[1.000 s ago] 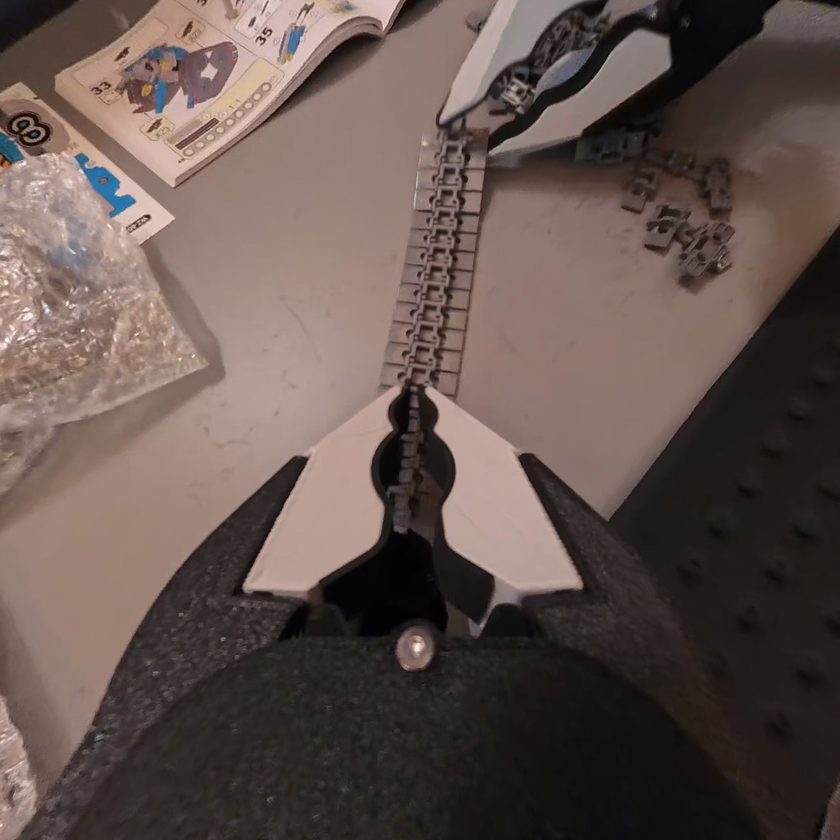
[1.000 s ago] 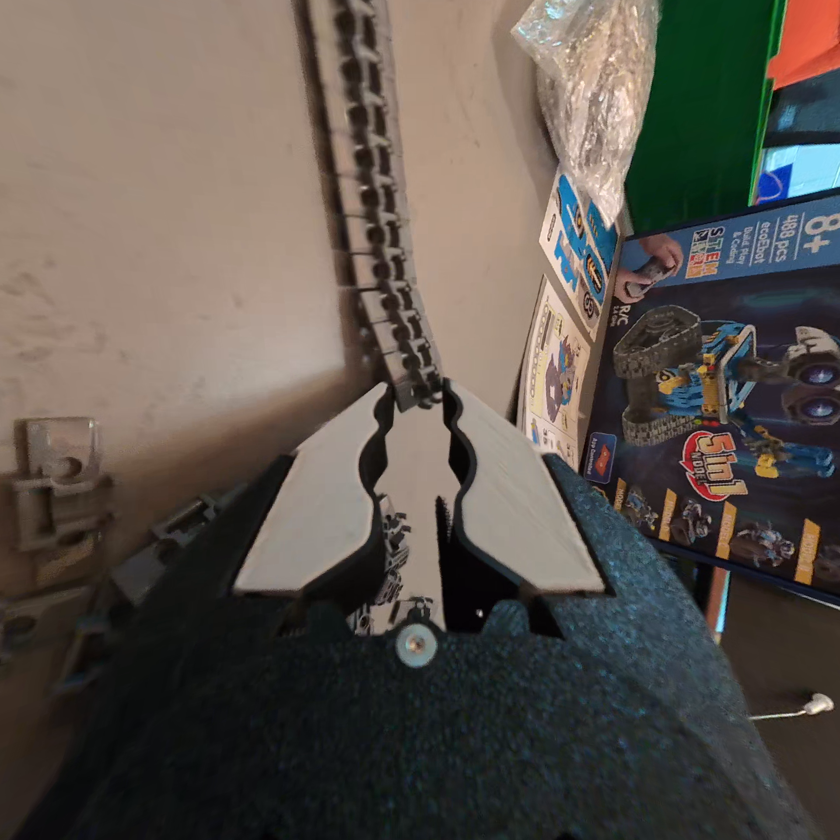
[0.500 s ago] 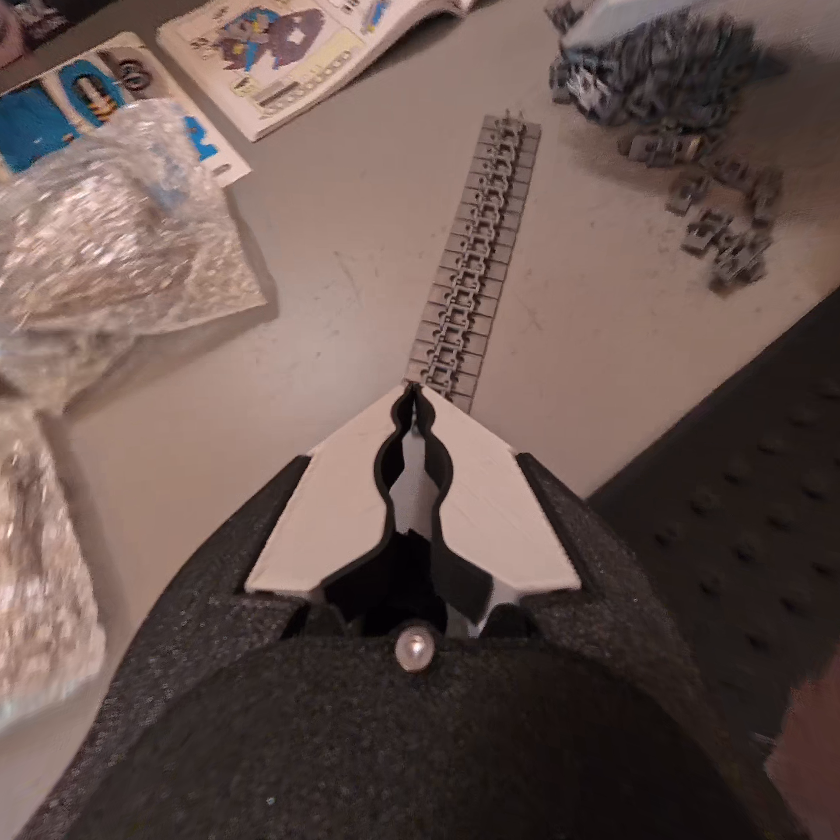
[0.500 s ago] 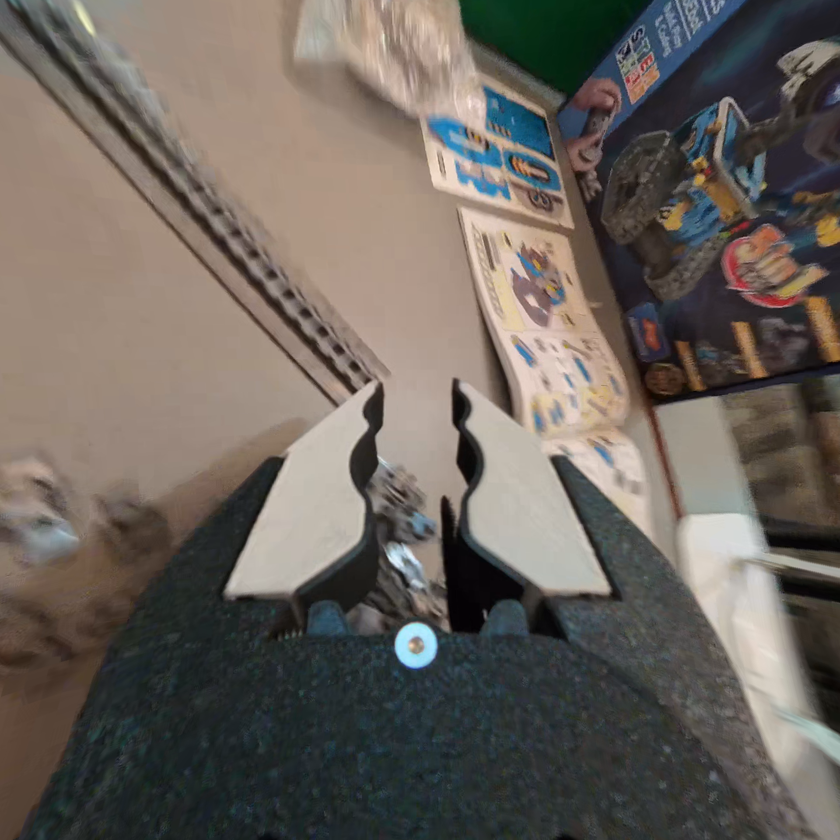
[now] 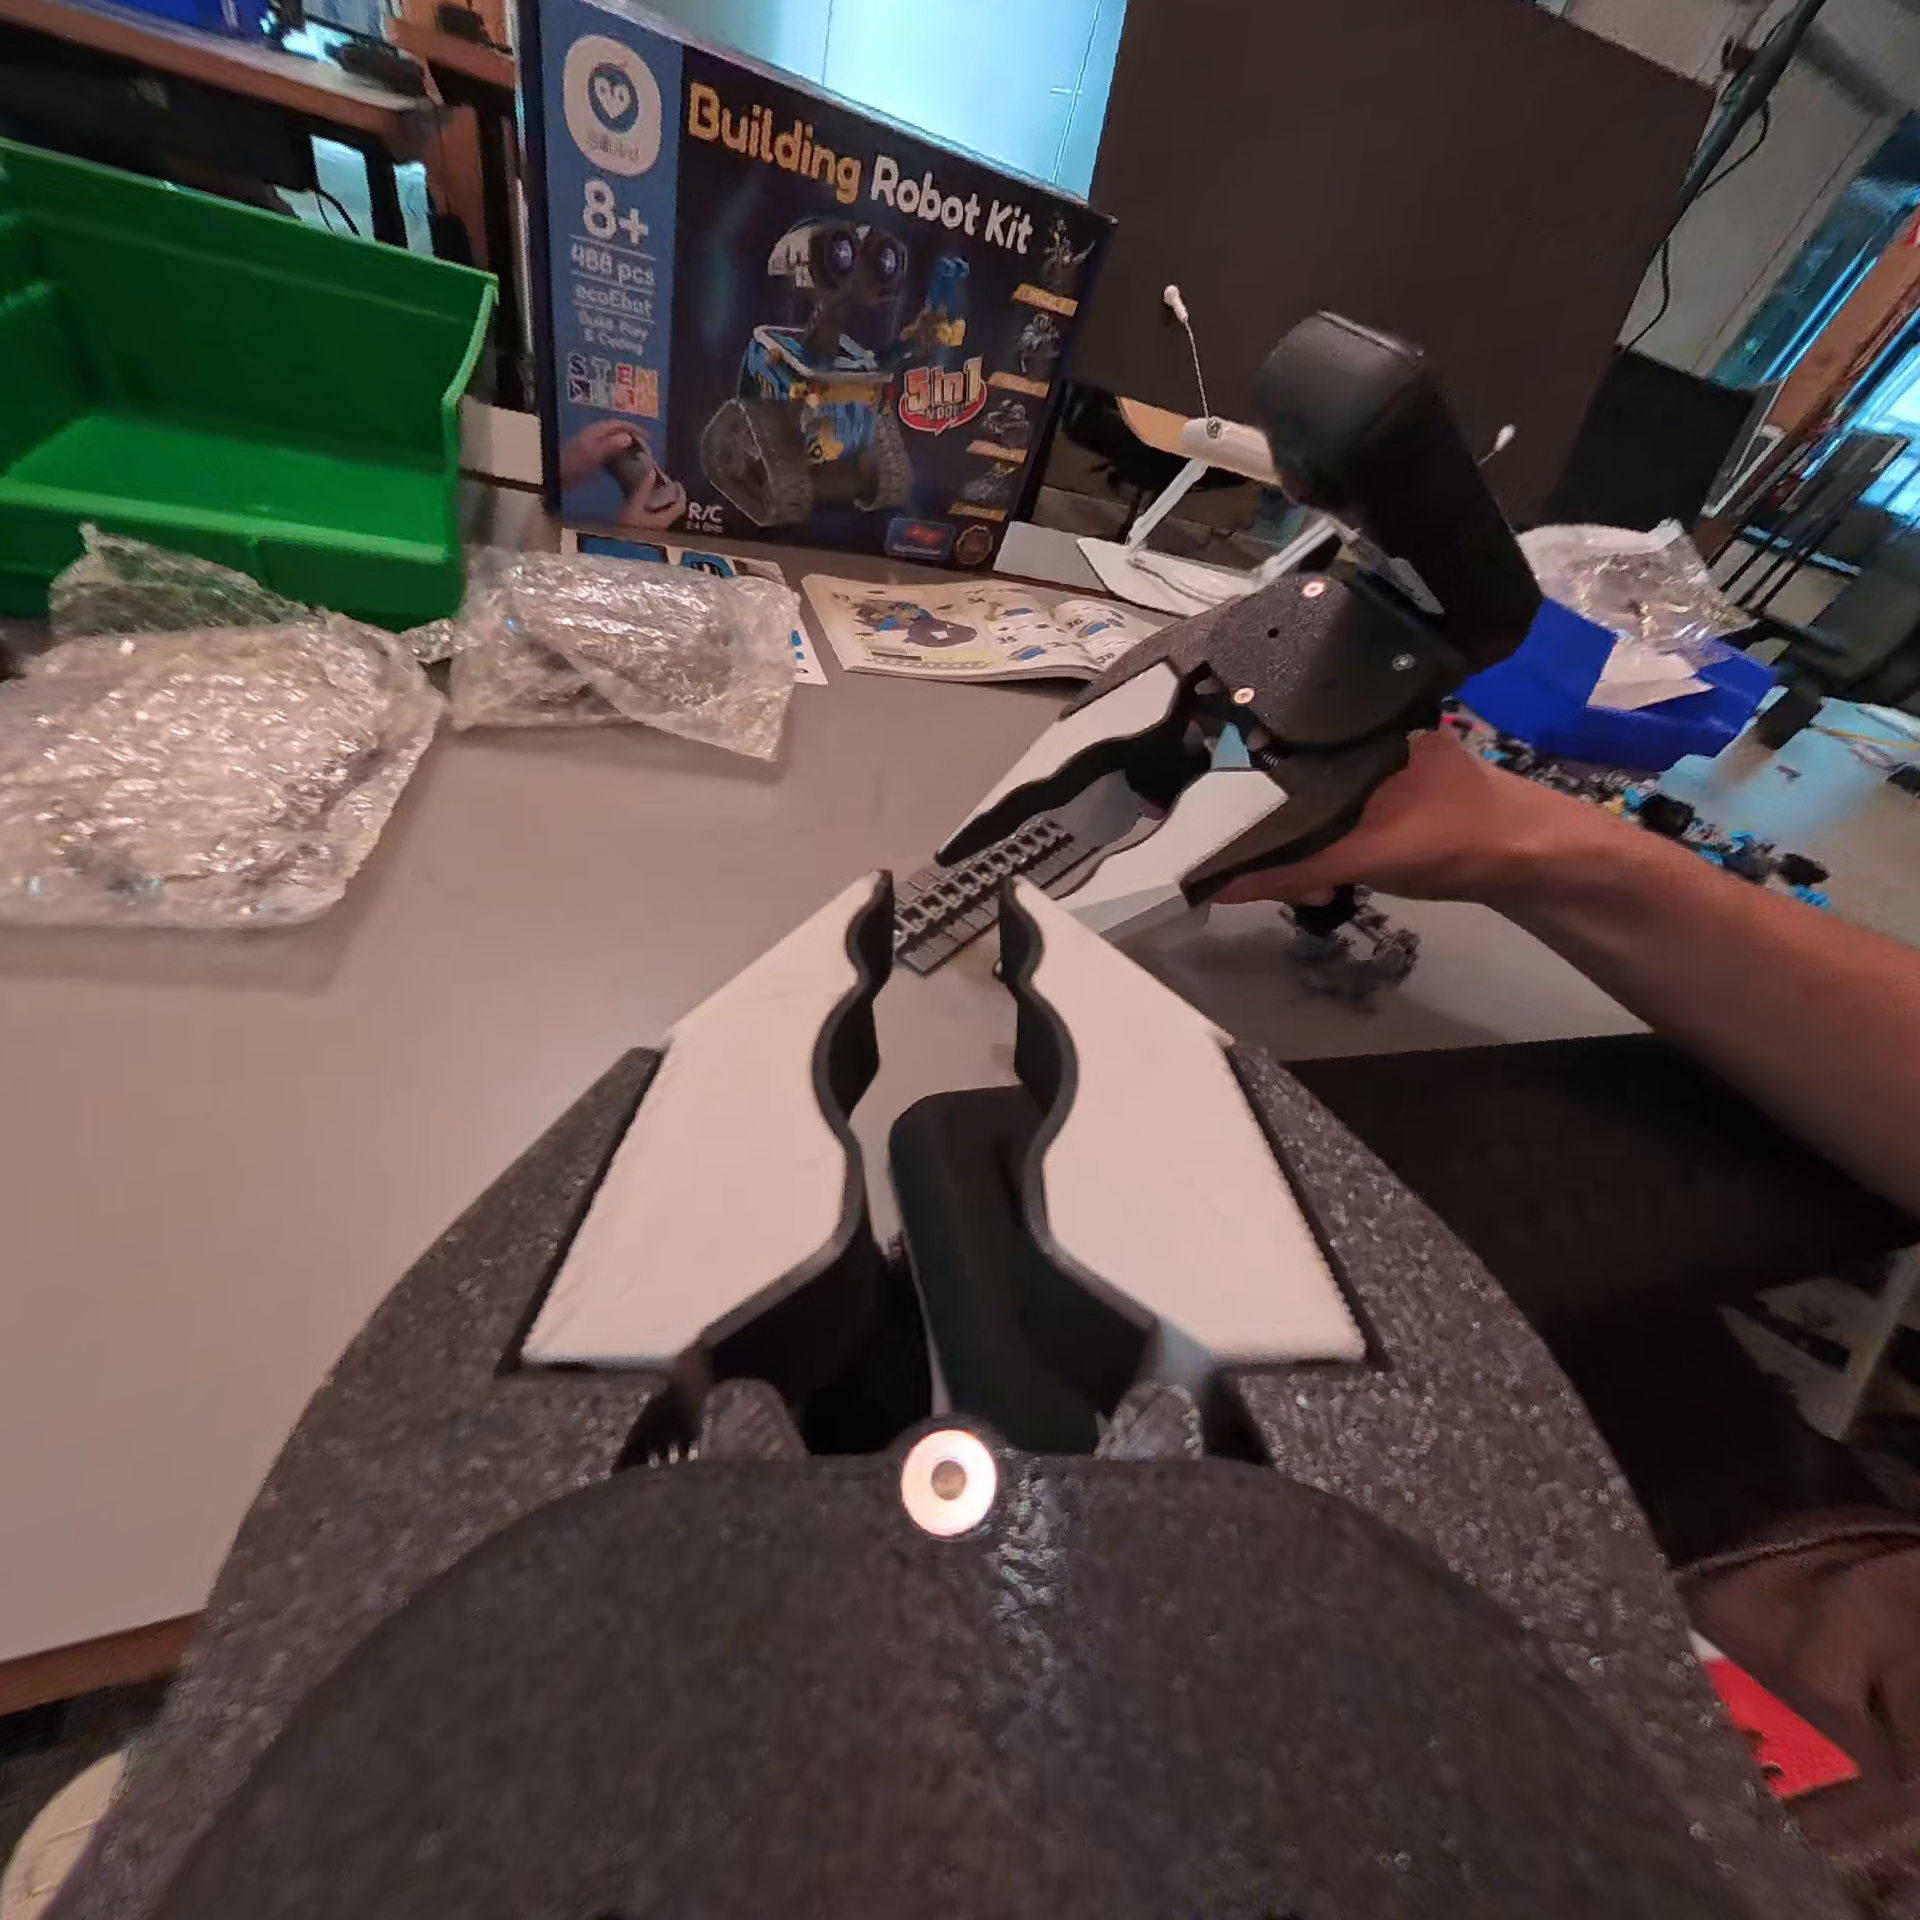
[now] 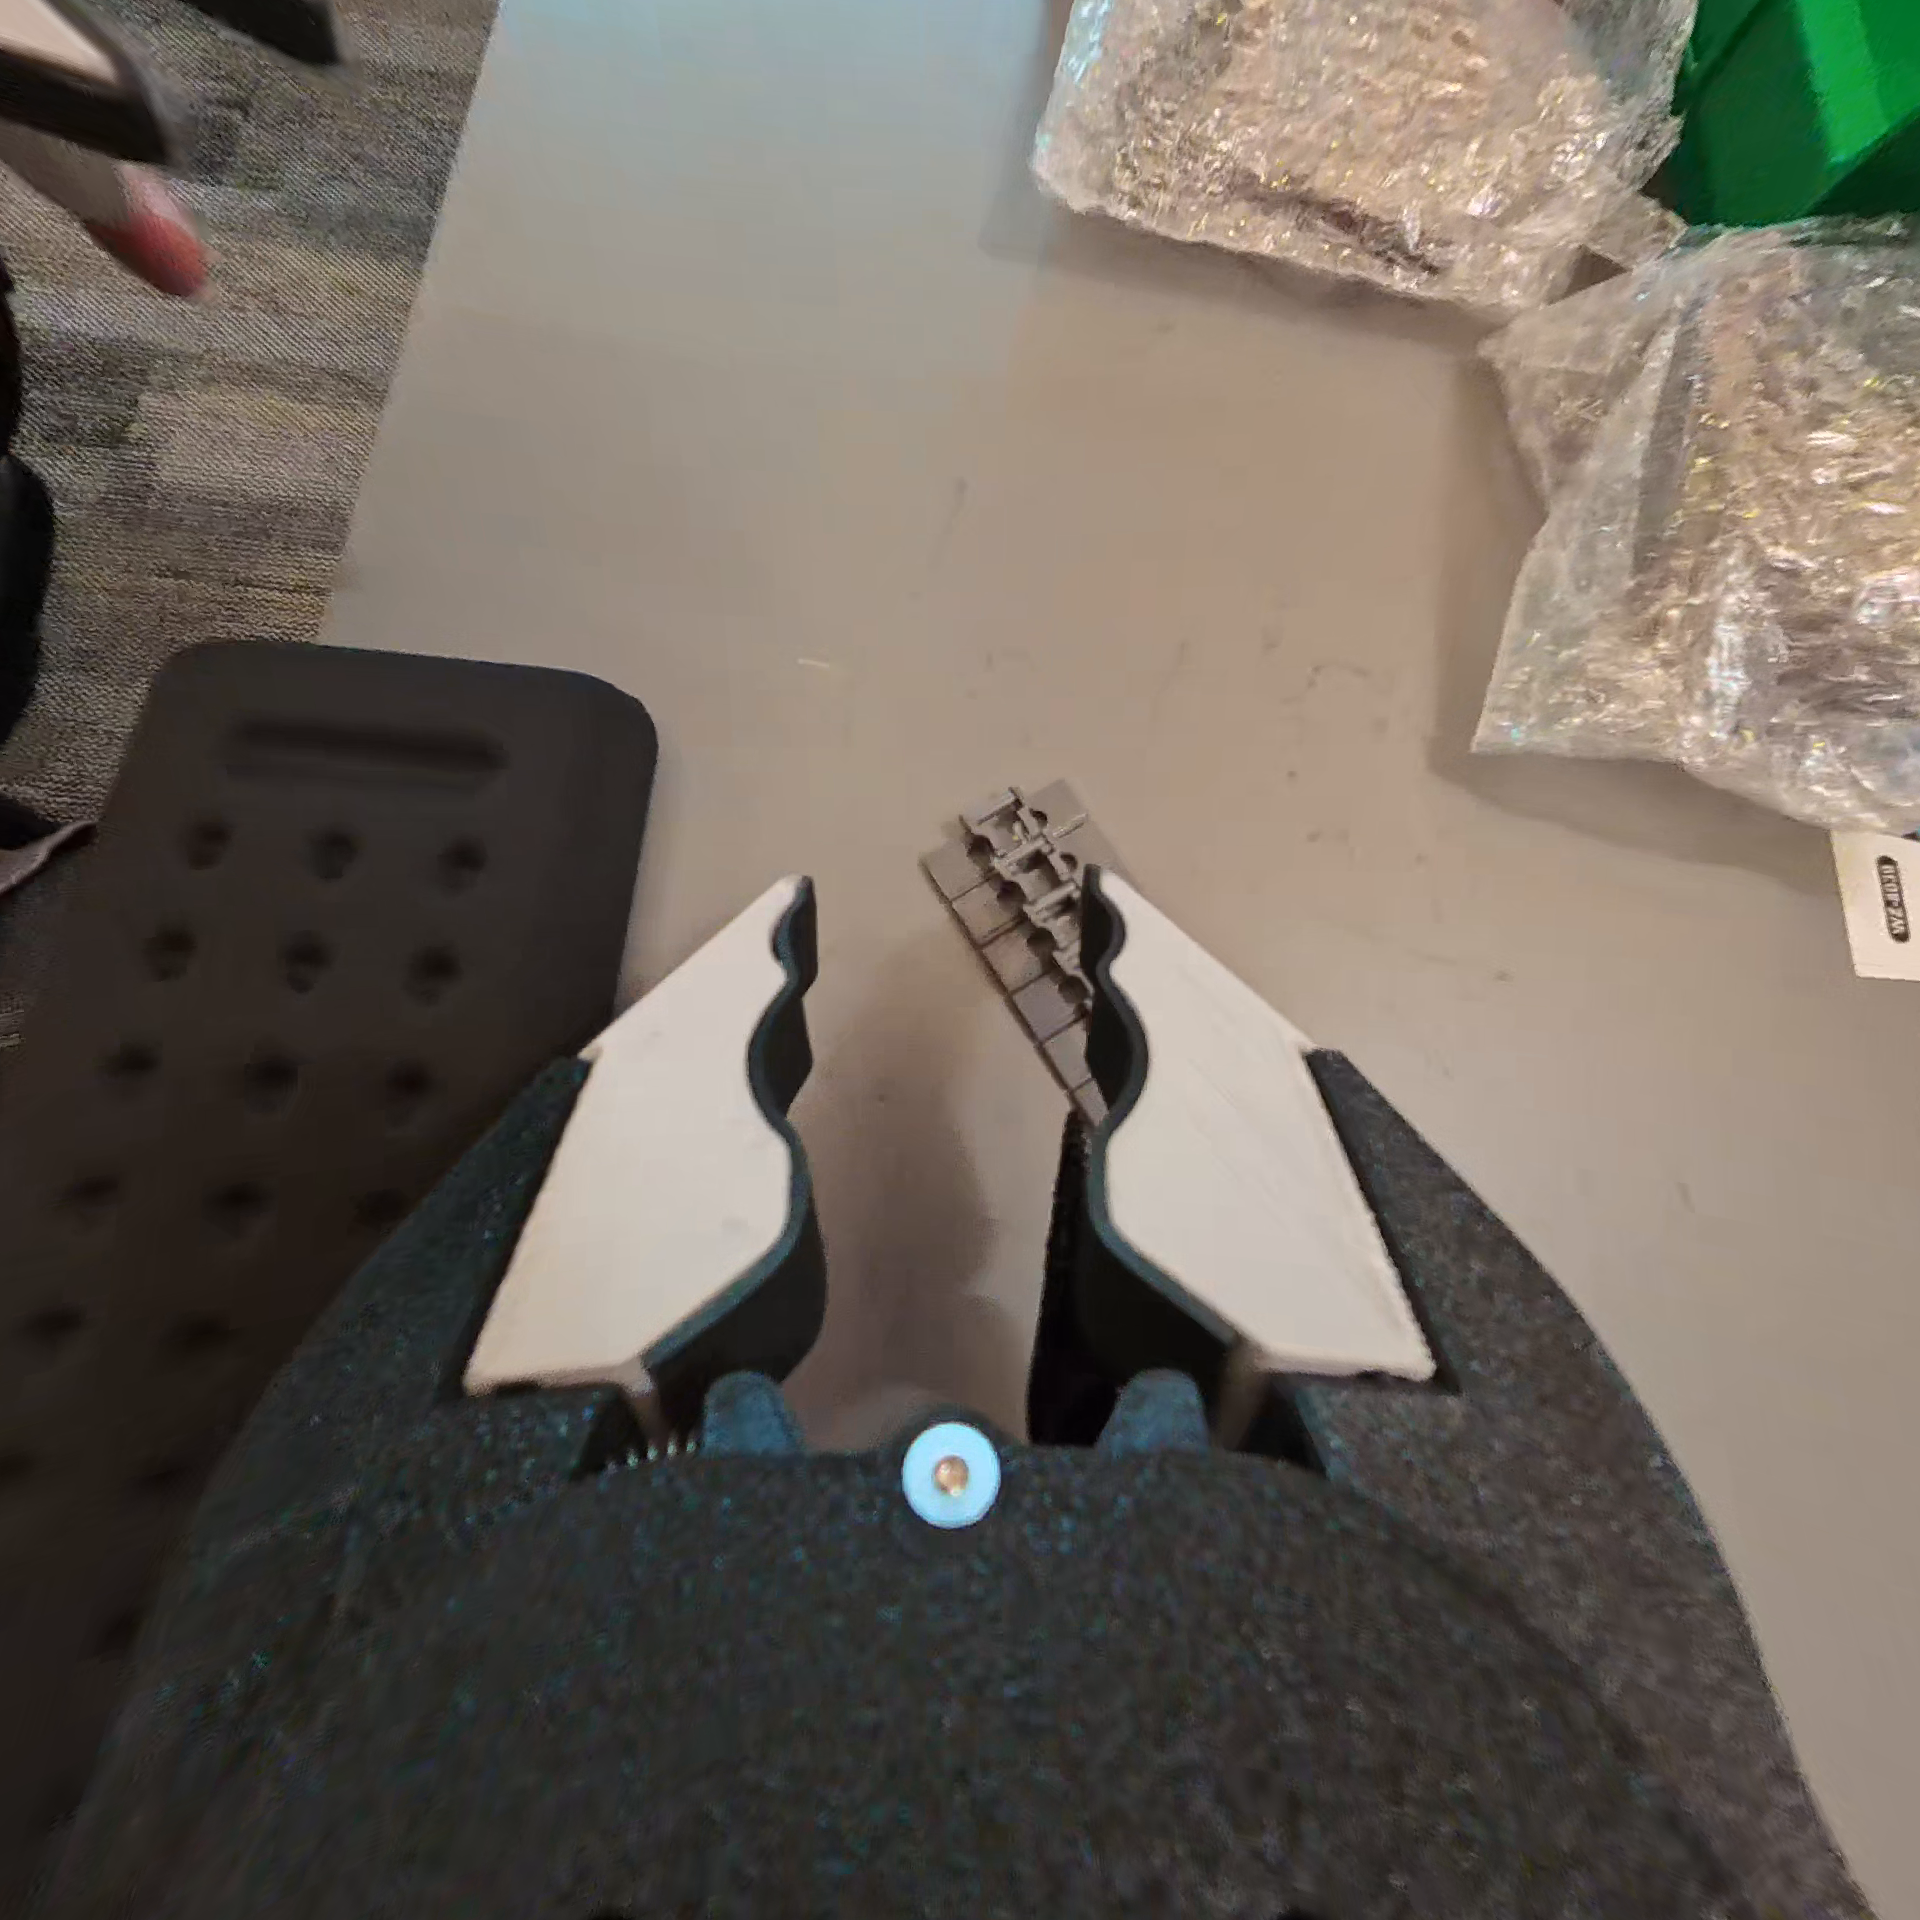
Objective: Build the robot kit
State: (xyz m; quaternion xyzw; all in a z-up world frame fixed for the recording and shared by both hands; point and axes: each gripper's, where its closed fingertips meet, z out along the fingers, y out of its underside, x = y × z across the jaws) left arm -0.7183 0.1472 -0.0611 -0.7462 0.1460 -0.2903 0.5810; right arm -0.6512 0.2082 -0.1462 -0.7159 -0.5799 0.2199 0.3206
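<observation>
Grey track strip flat on desk, long axis running up-frame. Right hand-held gripper released, straddling it; left hand-held gripper released, short of its end.

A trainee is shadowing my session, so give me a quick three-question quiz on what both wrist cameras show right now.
1. True or false: the left gripper is shut on the grey track strip.
2. What stands behind the instruction booklet? A) a red toolbox B) the robot kit box C) a laptop
3. Fill in: the bin behind the plastic bags is coloured ____.

Key: 1 false, it is open, as is the right gripper; 2 B; 3 green.
</observation>
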